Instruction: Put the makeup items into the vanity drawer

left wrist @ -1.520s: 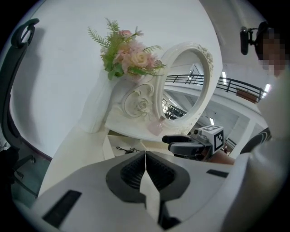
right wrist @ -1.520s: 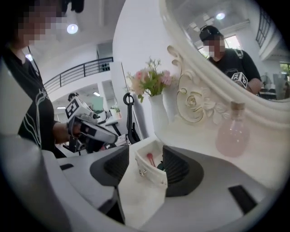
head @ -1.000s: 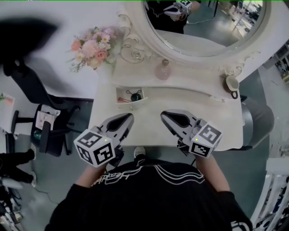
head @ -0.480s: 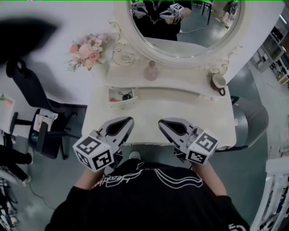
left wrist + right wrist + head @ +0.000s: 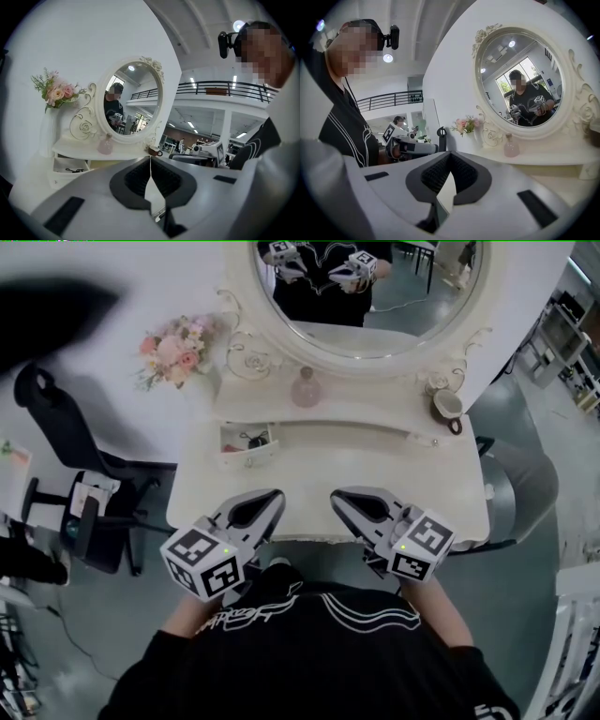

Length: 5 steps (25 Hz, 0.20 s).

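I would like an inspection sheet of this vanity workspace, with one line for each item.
Surface: white table, its top bare.
Job's things: drawer open at back left, with small items inside; none on the top.
Clutter: pink bottle and cup on the shelf; flowers left of the mirror.
Grippers: left gripper and right gripper both shut, empty, over the front edge.
Cables: nothing seen.
Surroundings: black chair at left, grey seat at right, grey floor.

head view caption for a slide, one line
Left tongs and right tongs, shut and empty, at a white vanity whose small drawer stands open
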### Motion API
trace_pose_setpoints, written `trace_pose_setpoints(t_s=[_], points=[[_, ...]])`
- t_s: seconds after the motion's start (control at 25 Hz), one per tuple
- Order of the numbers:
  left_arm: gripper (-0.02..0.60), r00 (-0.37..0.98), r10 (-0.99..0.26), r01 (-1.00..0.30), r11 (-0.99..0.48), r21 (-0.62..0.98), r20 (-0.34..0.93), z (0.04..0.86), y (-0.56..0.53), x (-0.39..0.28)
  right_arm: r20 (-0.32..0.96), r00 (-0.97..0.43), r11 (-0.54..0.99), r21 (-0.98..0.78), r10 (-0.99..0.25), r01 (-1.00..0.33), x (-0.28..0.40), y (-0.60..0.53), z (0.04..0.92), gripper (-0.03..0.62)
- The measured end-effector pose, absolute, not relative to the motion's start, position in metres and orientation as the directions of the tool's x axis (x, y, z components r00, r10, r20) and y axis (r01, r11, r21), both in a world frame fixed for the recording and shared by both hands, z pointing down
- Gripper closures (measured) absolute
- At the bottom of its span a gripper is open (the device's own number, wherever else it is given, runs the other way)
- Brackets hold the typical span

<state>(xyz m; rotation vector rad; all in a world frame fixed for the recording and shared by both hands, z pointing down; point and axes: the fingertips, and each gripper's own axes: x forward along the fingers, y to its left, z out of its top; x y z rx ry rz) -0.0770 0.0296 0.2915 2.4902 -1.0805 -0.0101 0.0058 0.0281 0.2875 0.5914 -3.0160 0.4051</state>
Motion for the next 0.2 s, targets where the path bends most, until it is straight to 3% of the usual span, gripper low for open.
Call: trace_pose_setpoints(t_s=[0.2], points=[[0.557, 0.695, -0.702, -0.698, -0.606, 0.383, 0.157, 0.2903, 0.0253, -0.0696, 0.091, -0.926, 0.892, -0.25, -0.366, -0.377, 0.0137, 0.0244, 0.2865, 0.569]])
